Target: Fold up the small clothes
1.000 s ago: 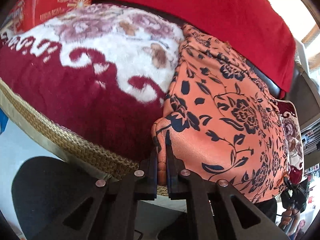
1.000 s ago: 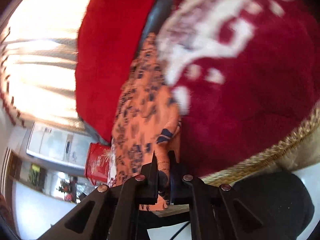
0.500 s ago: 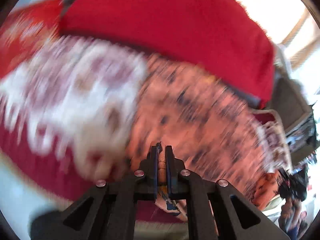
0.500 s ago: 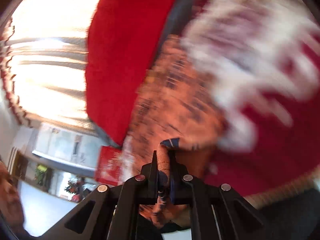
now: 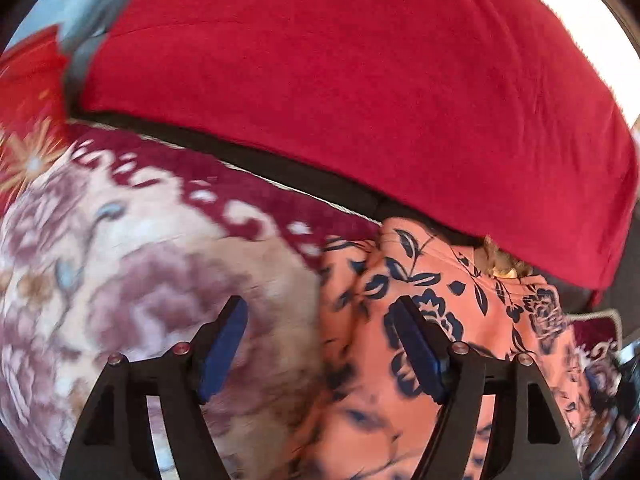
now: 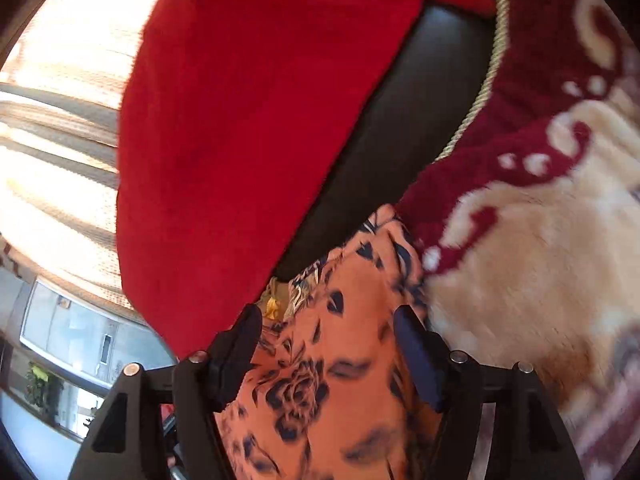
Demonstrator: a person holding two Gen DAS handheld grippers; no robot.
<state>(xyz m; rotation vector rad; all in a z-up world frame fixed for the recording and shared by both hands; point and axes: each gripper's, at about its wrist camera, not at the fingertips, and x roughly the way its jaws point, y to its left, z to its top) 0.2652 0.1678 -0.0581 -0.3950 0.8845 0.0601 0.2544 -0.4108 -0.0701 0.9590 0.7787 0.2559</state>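
Note:
An orange garment with a dark blue flower print [image 5: 440,320] lies on a plush maroon and cream blanket [image 5: 120,280]. In the left wrist view my left gripper [image 5: 320,340] is open and empty, its jaws wide apart over the garment's left edge and the blanket. In the right wrist view the garment [image 6: 320,380] lies under my right gripper [image 6: 328,344], which is open and empty, with the blanket [image 6: 540,240] to its right. The garment's far end reaches the sofa back.
A bright red throw [image 5: 360,80] covers the dark sofa back [image 6: 400,120] just behind the garment. A red printed package [image 5: 28,100] lies at far left. Bright curtains [image 6: 60,140] and a room show to the left in the right wrist view.
Both grippers were shut on the garment's near corners, carried them toward the sofa back, and have now opened and let go. The garment lies folded over itself.

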